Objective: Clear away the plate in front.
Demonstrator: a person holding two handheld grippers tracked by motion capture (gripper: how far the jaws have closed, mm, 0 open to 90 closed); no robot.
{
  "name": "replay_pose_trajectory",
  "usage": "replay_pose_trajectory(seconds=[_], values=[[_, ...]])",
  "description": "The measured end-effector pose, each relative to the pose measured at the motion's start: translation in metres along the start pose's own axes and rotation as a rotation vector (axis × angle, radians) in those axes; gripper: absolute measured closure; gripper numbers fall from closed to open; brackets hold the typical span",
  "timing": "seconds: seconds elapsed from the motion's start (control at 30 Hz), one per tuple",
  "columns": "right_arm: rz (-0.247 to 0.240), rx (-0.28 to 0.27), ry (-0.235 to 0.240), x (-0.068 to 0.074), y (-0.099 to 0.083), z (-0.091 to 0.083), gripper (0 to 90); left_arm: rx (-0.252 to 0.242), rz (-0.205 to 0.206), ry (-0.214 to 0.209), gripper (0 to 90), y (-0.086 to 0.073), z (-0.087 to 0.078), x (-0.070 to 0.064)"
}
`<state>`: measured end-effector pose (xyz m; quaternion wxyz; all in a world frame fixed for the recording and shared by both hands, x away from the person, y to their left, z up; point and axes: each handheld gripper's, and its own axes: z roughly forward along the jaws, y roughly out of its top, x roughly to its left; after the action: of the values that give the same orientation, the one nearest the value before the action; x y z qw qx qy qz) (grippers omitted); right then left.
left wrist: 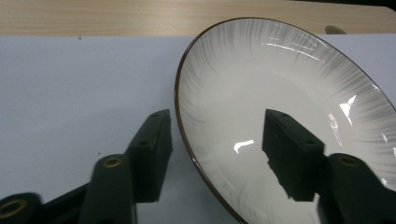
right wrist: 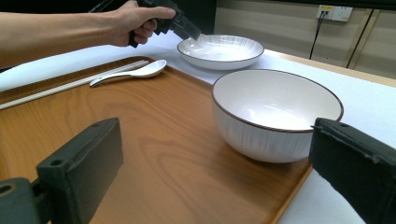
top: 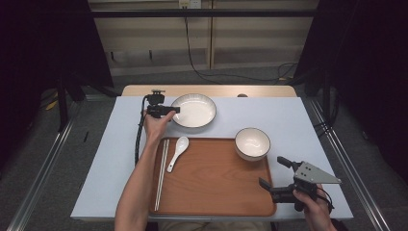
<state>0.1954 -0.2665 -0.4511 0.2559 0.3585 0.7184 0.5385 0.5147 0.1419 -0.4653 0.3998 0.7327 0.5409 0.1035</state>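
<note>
My left gripper (left wrist: 217, 135) had its jaws spread apart astride the near rim of the white, dark-edged plate (left wrist: 289, 93), one jaw outside over the pale table cover (top: 288, 115) and the other over the plate's inside, neither seen pressing the rim. The plate lay on the cover just beyond the wooden tray (top: 216, 178), where a white spoon (top: 177, 151) and a pair of chopsticks (top: 161, 175) rested near the tray's left edge. My right gripper (top: 274, 172) hovered wide open over the tray's right corner, facing the white bowl (right wrist: 275, 112) standing at the tray's far right edge.
</note>
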Motion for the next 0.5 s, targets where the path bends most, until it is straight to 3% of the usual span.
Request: replay_pose_trajectory(seconds=[0.17,0.23,0.4,0.5], values=[[-0.001,0.003,0.004,0.0,0.0,-0.001,2.9,0.03,-0.053,-0.007,52.7,-0.001,0.004,0.005],[0.003,0.0,0.0,0.0,0.0,-0.001,2.9,0.049,-0.055,-0.037,54.9,-0.002,0.006,0.008],[0.003,0.003,-0.001,0.0,0.0,0.0,2.9,0.072,-0.07,-0.036,62.3,-0.006,0.012,0.009],[-0.003,0.0,0.008,0.0,0.0,0.0,2.8,0.067,-0.117,-0.052,67.0,-0.007,0.014,0.012]])
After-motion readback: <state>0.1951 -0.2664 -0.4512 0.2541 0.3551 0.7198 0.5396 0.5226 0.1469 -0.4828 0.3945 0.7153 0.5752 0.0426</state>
